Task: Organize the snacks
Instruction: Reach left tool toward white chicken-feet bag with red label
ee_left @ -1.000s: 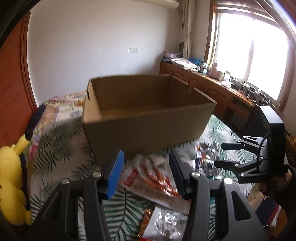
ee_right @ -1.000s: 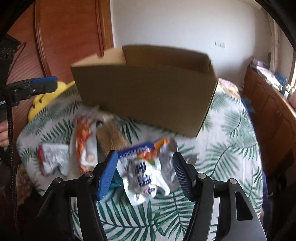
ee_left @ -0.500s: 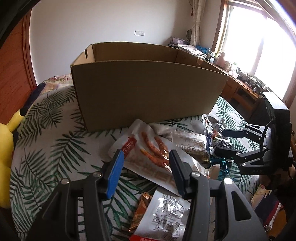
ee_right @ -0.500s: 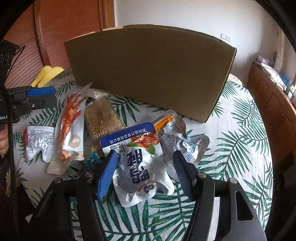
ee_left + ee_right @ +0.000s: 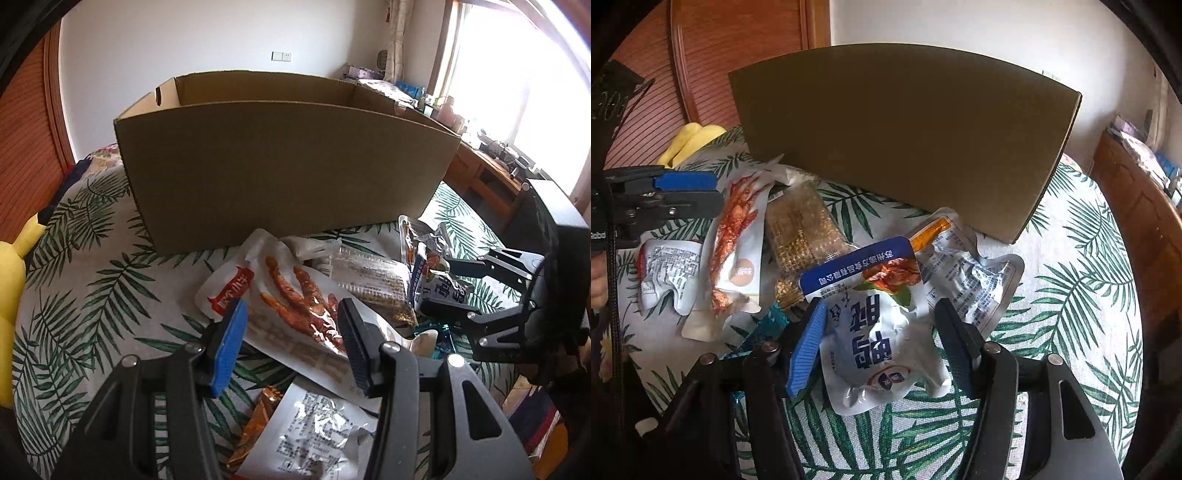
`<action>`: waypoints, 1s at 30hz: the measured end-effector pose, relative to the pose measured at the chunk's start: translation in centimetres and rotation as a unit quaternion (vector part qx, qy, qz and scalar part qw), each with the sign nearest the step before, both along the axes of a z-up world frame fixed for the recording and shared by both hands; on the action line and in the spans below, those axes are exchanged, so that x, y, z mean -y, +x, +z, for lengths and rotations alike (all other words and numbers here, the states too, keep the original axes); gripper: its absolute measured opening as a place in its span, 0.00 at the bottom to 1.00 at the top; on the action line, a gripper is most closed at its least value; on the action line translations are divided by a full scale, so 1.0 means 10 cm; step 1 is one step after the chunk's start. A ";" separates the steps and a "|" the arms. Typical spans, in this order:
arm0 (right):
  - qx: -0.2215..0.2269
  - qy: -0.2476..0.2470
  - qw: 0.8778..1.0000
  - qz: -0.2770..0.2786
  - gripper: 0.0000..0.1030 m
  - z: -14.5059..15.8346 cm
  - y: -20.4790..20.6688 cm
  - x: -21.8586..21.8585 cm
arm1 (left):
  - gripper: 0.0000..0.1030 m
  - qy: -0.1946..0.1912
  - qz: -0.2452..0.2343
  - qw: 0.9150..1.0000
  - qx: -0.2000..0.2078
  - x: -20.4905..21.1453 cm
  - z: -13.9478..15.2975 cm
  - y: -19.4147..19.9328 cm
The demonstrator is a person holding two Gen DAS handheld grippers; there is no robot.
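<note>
While both my grippers straddle separate packets, neither grips: left gripper (image 5: 291, 328) half-wide over the chicken-feet pouch (image 5: 295, 306); right gripper (image 5: 879, 336), fingers just narrowing, around the blue-topped pouch (image 5: 875, 325); both lie on the bed beside the cardboard box (image 5: 280, 166), their likely destination.

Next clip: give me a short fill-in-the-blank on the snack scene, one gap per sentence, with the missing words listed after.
1. The cardboard box stands on a bedspread printed with green ____.
2. The left tongs straddle a white pouch picturing red ____ feet.
3. The pouch between the right tongs' fingers has a ____ band at its top.
4. Past the bedspread's left edge lies a ____ plush toy.

Missing words: leaves; chicken; blue; yellow
</note>
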State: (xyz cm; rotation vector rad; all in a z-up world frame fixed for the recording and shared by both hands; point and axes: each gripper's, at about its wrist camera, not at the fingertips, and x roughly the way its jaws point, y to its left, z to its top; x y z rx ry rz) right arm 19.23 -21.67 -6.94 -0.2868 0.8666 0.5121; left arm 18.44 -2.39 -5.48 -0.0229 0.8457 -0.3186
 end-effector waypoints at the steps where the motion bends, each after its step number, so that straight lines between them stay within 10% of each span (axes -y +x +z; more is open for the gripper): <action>1: 0.003 -0.003 1.000 0.000 0.58 0.00 -0.01 -0.01 | 0.49 0.001 0.004 1.000 -0.004 0.02 -0.01 0.02; 15: -0.001 0.006 1.000 -0.002 0.59 0.00 -0.01 0.00 | 0.50 0.032 0.023 0.999 -0.026 0.34 -0.04 0.10; 23: -0.002 0.008 1.000 -0.003 0.59 0.00 0.00 0.03 | 0.50 0.116 0.008 0.993 -0.010 0.53 -0.11 0.02; 30: -0.002 0.008 1.000 -0.003 0.59 0.00 0.00 0.02 | 0.57 0.094 0.020 0.994 -0.047 0.25 -0.12 0.08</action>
